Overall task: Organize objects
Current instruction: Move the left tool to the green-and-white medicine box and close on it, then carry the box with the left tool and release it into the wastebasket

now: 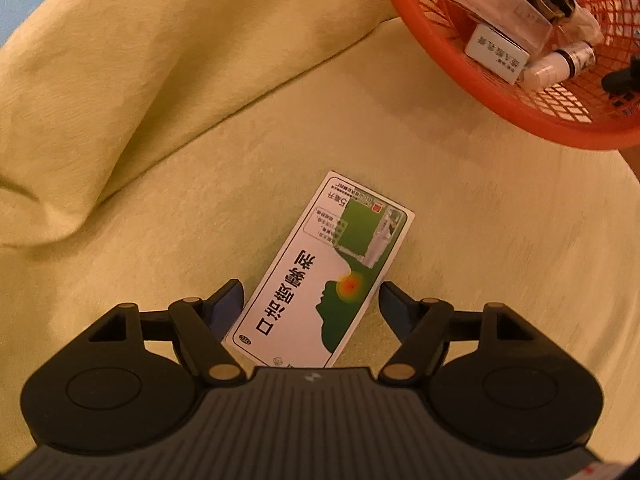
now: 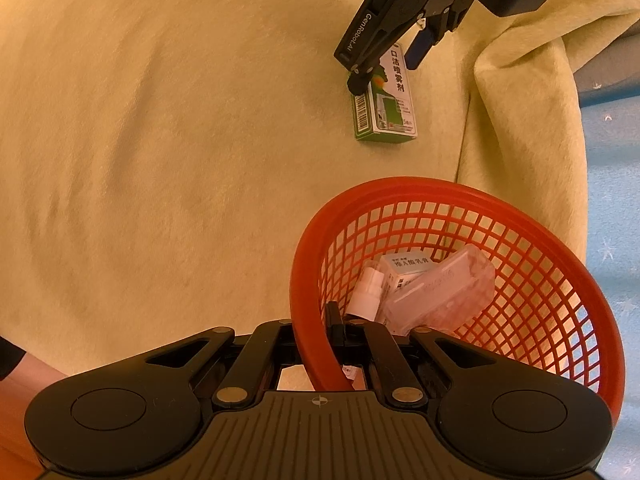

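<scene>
Hovering low over the yellow blanket (image 1: 168,92) with the left tongs (image 1: 310,294), jaws spread wide and released, gripping nothing. Straddling the near end of the spray box (image 1: 320,276), lying flat on the blanket dead ahead at twelve o'clock, one finger on each side of it and neither clearly touching. Long axis of the box running from about seven o'clock up to one o'clock, so slightly skewed against the line of the fingers; closing squarely probably calling for a small twist first. Seen from the right wrist, same box (image 2: 386,108) sitting well off at one o'clock with the left tongs (image 2: 384,66) over its far end.

Clamping the rim of the orange basket (image 2: 316,340) with the right tongs (image 2: 338,344), clenched on that near edge and tilting the basket up. Already lying inside: a small white bottle (image 2: 368,292), a white carton (image 2: 404,270), a clear plastic case (image 2: 444,284).

Left side plainly nearer the box. Basket (image 1: 516,110) waiting at two o'clock from the left tongs, well apart from the box.
</scene>
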A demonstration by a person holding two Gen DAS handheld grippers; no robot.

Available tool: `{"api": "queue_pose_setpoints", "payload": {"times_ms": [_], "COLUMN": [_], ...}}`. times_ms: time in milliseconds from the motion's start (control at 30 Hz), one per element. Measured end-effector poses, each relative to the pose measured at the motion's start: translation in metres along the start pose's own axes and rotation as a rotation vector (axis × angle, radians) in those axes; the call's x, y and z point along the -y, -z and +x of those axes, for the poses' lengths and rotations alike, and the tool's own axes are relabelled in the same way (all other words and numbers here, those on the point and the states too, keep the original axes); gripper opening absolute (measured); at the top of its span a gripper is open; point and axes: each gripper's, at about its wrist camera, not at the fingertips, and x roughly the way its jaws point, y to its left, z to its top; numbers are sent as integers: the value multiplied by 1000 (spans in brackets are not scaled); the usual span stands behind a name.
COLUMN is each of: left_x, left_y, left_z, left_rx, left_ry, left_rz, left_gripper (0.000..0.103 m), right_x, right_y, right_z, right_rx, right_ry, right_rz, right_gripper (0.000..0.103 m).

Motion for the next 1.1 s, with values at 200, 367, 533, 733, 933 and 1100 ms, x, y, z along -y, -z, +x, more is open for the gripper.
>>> {"api": "queue_pose_setpoints", "payload": {"times_ms": [200,367,533,733,933,1100], "left_x": [3,16,19,22,23,21], "left_y": [6,13,17,22,27,26], "left_z": [-8,-6,-8,-15,-31,-47], "left_rx": [-30,-5,17,-1,10,38], "left_ry": [57,15,-3,1,8,28], "left_rz": [-128,-122,-152,-210,-282,-322], "left_gripper": [57,56,54,52,51,50], "right_x": [2,1,0,0,0,-1], "right_y": [0,-1,-1,-1,-1,-1], "right_z": [1,2,2,2,2,3], "right_rx": [1,1,-1,-7,-9,-11], "right_ry": [1,2,-1,-4,0,3], "right_rz": [2,-5,-5,-11,-23,-35], "right_gripper": [0,0,0,0,0,0]}}
